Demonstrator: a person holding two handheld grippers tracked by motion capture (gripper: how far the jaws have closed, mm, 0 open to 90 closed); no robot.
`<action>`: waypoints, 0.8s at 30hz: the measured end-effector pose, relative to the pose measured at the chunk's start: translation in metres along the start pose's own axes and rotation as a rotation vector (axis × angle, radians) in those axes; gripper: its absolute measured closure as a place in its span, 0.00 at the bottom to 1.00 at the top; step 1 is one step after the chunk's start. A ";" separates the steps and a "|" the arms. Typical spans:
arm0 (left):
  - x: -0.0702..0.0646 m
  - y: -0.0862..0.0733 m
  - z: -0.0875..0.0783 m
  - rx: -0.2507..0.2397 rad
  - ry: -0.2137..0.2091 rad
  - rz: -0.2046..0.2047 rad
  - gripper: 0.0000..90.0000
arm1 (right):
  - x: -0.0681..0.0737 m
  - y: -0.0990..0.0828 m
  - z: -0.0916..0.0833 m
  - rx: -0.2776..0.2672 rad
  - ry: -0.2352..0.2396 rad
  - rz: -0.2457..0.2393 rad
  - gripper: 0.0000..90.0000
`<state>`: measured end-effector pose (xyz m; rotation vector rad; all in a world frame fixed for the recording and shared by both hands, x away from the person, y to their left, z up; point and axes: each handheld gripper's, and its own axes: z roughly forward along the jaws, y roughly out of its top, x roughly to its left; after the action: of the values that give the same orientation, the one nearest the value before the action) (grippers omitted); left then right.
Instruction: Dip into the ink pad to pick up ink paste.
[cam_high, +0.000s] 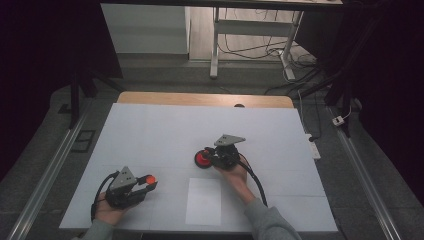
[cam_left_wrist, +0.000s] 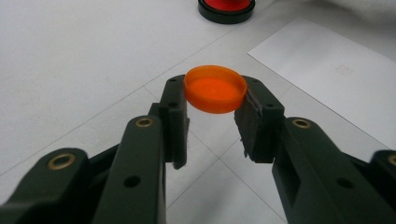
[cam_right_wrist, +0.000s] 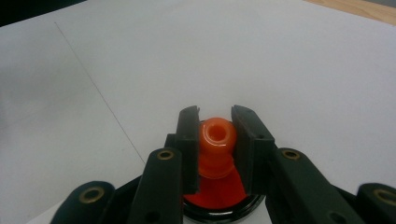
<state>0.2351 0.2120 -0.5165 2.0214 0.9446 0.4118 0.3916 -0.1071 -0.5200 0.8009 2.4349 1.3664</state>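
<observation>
1. Orange cap (cam_left_wrist: 215, 88): held between the pads of the left tongs (cam_left_wrist: 212, 123), clear of the counter (cam_left_wrist: 70, 56). In the left gripper view it sits at centre frame, open side up and tilted slightly. In the high view the cap (cam_high: 149, 178) shows at lower left, at the tip of the left tongs (cam_high: 148, 184).

2. Left tongs: closed on the cap, one pad on each side of its rim. The left hand (cam_high: 107, 210) rests at the lower left edge of the counter.

3. Red stamp (cam_right_wrist: 217, 144): an orange knob rising from a red body with a black rim at the base. In the right gripper view it stands at lower centre. In the high view the stamp (cam_high: 203, 159) is just right of centre, on the counter.

4. Right tongs (cam_right_wrist: 215, 149): closed on the knob of the stamp, with pads pressing both sides. In the high view the right tongs (cam_high: 210, 157) point toward the left of the frame, with the right hand (cam_high: 232, 172) behind them.

5. White sheet of paper (cam_high: 204, 201): flat on the counter at lower centre of the high view, between the two hands and apart from both. In the left gripper view the sheet (cam_left_wrist: 336, 70) lies at upper right, with the stamp (cam_left_wrist: 226, 8) at the top edge.
</observation>
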 end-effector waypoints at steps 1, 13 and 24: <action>0.000 0.000 0.000 0.001 -0.001 0.000 0.72 | 0.000 0.000 0.000 0.001 -0.002 -0.006 0.80; 0.000 0.000 0.000 0.001 -0.003 0.001 0.72 | 0.002 -0.002 0.006 0.029 -0.020 -0.044 0.80; 0.000 0.000 -0.001 -0.001 -0.003 0.001 0.72 | 0.003 -0.004 0.007 0.020 -0.026 -0.033 0.81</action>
<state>0.2341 0.2124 -0.5160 2.0213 0.9414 0.4100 0.3911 -0.1025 -0.5267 0.7748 2.4345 1.3146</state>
